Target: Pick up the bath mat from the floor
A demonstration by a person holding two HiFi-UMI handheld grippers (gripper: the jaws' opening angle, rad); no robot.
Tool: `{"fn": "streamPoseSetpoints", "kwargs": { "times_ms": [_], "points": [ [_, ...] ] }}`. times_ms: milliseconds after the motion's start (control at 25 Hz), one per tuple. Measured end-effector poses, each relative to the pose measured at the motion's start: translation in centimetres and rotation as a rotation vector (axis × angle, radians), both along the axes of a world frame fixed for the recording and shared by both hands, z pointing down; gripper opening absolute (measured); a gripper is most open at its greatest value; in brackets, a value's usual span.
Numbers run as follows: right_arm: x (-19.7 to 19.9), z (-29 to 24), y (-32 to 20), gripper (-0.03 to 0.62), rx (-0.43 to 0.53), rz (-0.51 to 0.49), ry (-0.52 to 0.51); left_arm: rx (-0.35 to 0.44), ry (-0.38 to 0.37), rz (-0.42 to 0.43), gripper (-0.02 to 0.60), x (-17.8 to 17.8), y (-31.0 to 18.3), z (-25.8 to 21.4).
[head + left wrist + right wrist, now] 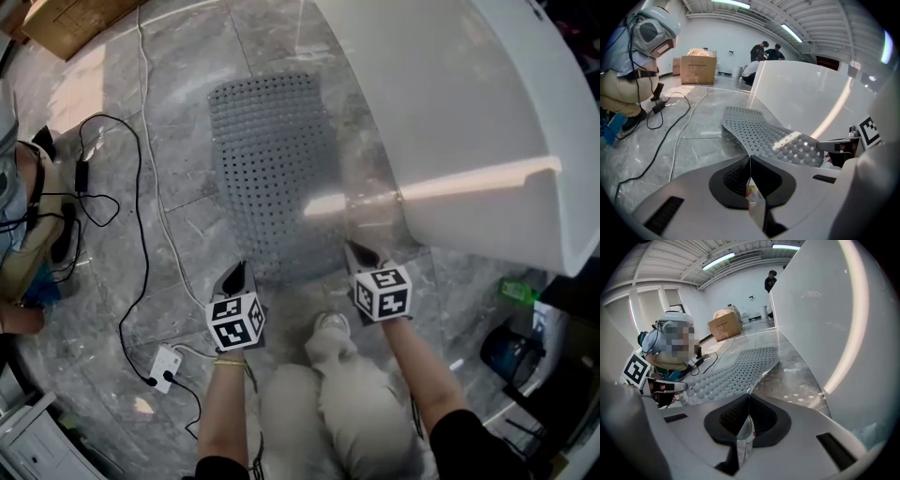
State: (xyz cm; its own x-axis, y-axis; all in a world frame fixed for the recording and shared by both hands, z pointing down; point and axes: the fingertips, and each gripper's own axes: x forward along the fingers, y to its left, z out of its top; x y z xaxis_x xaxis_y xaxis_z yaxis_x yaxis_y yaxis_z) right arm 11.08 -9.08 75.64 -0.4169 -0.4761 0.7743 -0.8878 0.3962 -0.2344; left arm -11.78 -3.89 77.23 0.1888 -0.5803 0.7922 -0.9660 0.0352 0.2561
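1. The left tool is seen closed, its jaws clamped on the near left corner of the bath mat; a thin edge of the mat is pinched between the dark pads.
2. The right tool is likewise closed, clamped on the mat's near right corner.
3. In the head view both tools are held by bare forearms and pointed steeply down and forward, each topped by a cube with square markers.
4. The bath mat is a grey, translucent sheet dotted with holes and small round cups. Its near edge is held up off the floor between the two tools, and it sags in the middle; its far end lies on the grey marbled floor.
5. A light shoe of the person holding the tools is seen between the two tools, just behind the mat's near edge.
6. A large white bathtub stands just beside the mat's right edge, and its curved wall overhangs that side.
7. A white cable runs along the floor near the mat's left edge, down to a white power strip.
8. Black cables loop further left, beside a crouching person.
9. A cardboard box stands well beyond the mat, and two people are seen behind the tub.
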Motion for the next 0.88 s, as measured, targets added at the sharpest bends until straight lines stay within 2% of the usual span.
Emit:
{"fn": "streamPoseSetpoints", "kwargs": {
  "times_ms": [360, 880],
  "points": [
    [-0.4, -8.3, 0.4, 0.017, -0.036, -0.004, 0.004, -0.053, 0.012, 0.025, 0.006, 0.4, 0.7, -8.2],
    [-0.2, -19.7, -1.0, 0.017, -0.051, -0.023, 0.007, -0.075, 0.017, 0.023, 0.006, 1.1, -0.8, -19.6]
  ]
}}
